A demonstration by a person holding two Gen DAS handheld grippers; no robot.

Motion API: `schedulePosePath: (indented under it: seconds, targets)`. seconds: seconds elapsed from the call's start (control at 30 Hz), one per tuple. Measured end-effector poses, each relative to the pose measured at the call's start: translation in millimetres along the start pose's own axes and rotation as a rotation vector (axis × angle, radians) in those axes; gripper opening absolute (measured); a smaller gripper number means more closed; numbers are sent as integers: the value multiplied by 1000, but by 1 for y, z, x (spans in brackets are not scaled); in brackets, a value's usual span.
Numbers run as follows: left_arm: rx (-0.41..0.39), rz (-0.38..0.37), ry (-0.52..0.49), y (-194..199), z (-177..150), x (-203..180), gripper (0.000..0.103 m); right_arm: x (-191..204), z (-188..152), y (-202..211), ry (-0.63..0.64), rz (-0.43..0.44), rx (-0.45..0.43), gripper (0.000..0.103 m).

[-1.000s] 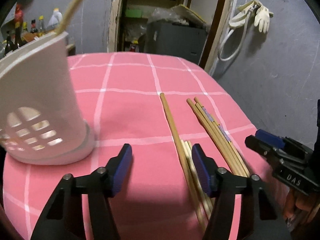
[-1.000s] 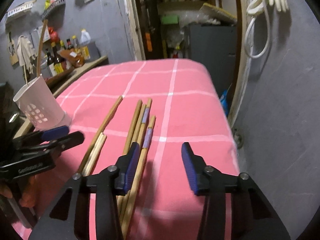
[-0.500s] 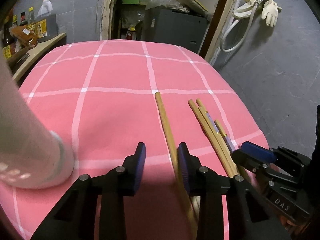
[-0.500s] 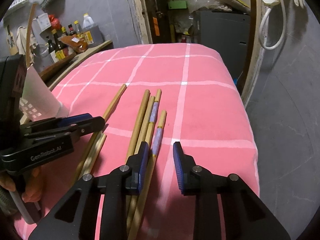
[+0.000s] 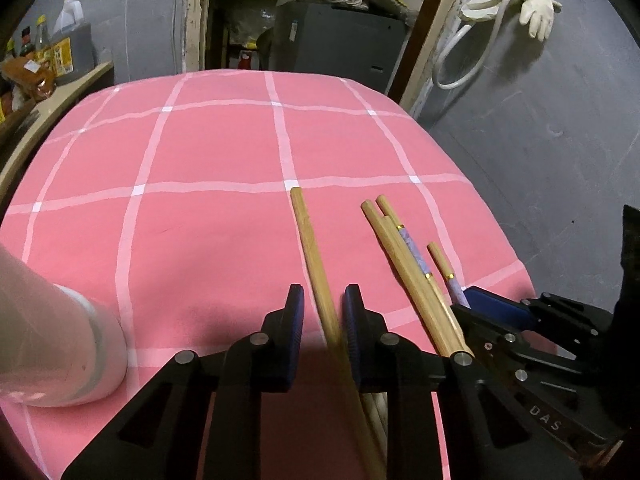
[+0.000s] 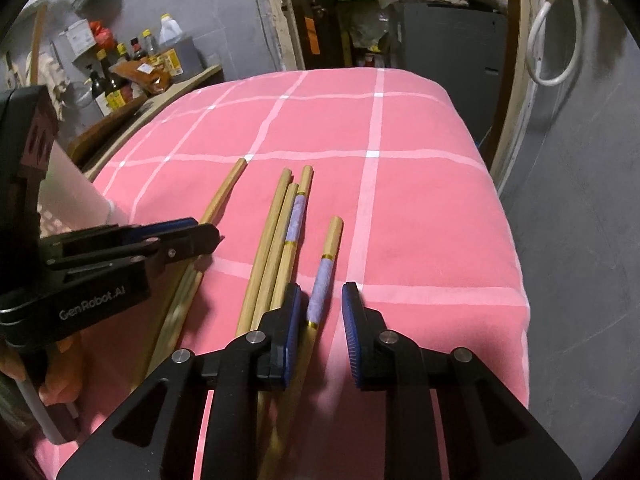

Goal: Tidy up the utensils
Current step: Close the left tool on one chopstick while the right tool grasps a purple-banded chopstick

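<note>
Several wooden chopsticks lie on the pink checked tablecloth (image 5: 208, 240). My left gripper (image 5: 323, 320) has its jaws narrowed around a plain long chopstick (image 5: 310, 248), with small gaps at the pads. My right gripper (image 6: 320, 312) straddles a chopstick with a purple band (image 6: 322, 280), its jaws partly closed with a gap on the right side. A bundle of chopsticks (image 6: 276, 240) lies just left of it. The white perforated utensil holder (image 5: 48, 344) stands at the left, and also shows in the right wrist view (image 6: 76, 200).
The table's right edge (image 6: 516, 240) drops to a grey floor. A shelf with bottles (image 6: 132, 68) stands beyond the left side. A dark cabinet (image 5: 340, 48) and a hose with gloves (image 5: 520, 0) are behind the table.
Both grippers have narrowed their jaws and moved forward and down over the chopsticks. The left now straddles the plain chopstick, the right the purple-banded one.
</note>
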State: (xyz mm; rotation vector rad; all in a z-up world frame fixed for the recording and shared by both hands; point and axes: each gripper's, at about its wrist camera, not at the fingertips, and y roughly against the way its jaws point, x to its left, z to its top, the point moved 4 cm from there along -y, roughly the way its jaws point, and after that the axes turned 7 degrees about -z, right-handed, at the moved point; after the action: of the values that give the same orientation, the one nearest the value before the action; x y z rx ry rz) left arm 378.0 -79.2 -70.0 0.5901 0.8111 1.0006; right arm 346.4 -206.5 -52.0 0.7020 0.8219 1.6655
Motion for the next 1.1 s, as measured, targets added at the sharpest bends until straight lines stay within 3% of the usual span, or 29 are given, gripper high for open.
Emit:
schedulePosePath:
  seconds: [0.03,0.1,0.23,0.47,0.63,0.77,1.1]
  targets:
    - [3,2,7,0,1,0,10,-1,1,-1,-9,4,4,19]
    - [10,-4,24,0,2,3,8,-4,3,-2,-37,8,20,9]
    - [12,-19,62,4,2,7,5,-11,3,0,-122,60,30,5]
    - [-28,-30,60,20,-5,3,5,-15,-3,18,-185,94,-32,5]
    - [-139,-47,3,51,-14,-10,5,-13,-5,52,-214,128,-171,5]
    - [-274,-62,-36,84,-18,-21,5,-2,-7,84,-212,167,-327,5]
    - [-581,-68,-34,175,-9,-23,5,59,19,153,-135,265,-697,5]
